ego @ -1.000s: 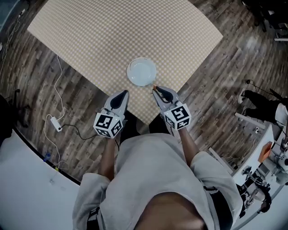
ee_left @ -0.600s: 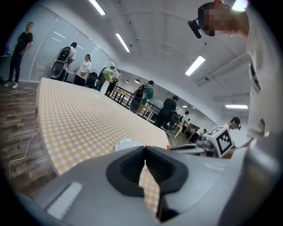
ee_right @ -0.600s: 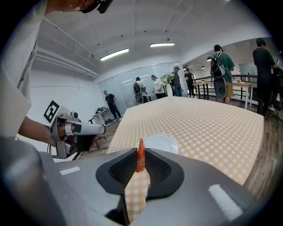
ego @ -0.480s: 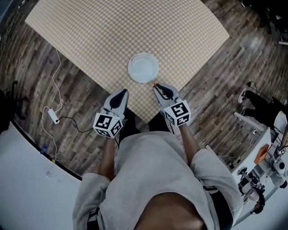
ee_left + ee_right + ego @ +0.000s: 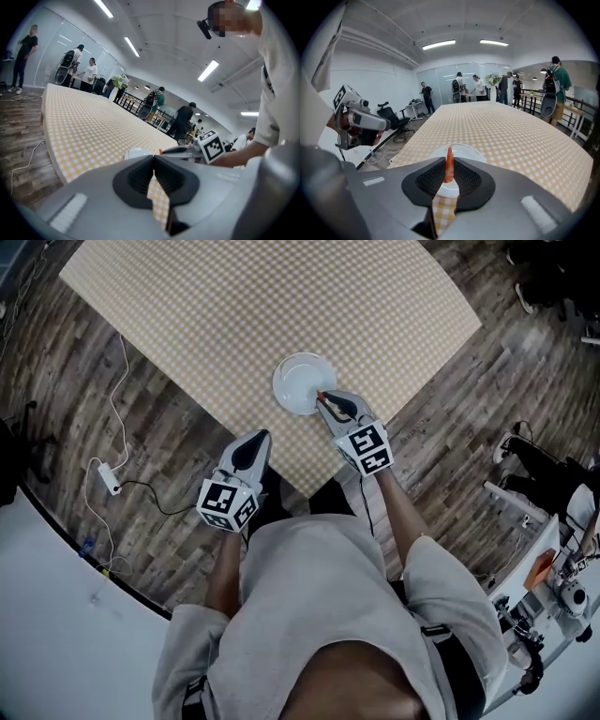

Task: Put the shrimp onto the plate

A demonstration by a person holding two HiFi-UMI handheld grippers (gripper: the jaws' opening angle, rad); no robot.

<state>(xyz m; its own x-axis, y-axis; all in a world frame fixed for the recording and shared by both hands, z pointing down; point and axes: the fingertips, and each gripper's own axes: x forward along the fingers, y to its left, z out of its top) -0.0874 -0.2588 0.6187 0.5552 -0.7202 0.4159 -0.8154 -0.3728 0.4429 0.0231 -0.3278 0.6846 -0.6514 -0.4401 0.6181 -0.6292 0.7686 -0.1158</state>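
Note:
An orange shrimp (image 5: 449,165) stands pinched between the pads of my right gripper (image 5: 449,172), which is shut on it. In the head view the shrimp (image 5: 321,397) shows as a small orange tip at the right gripper (image 5: 324,401), right at the near rim of the white plate (image 5: 300,381). The plate (image 5: 461,151) lies just beyond the jaws in the right gripper view, on the checked tablecloth (image 5: 272,306). My left gripper (image 5: 259,441) hangs lower left, over the cloth's near edge, its jaws together with nothing in them (image 5: 153,165). The plate (image 5: 137,153) also peeks above the left jaws.
The yellow checked cloth (image 5: 520,136) covers a long table above wood-pattern floor (image 5: 141,446). A white cable with a power strip (image 5: 110,486) lies on the floor to the left. Several people stand at the room's far end (image 5: 478,88). Office chairs (image 5: 391,117) stand left of the table.
My right gripper has moved forward with the shrimp, from short of the plate to its near rim. The left gripper has stayed where it was.

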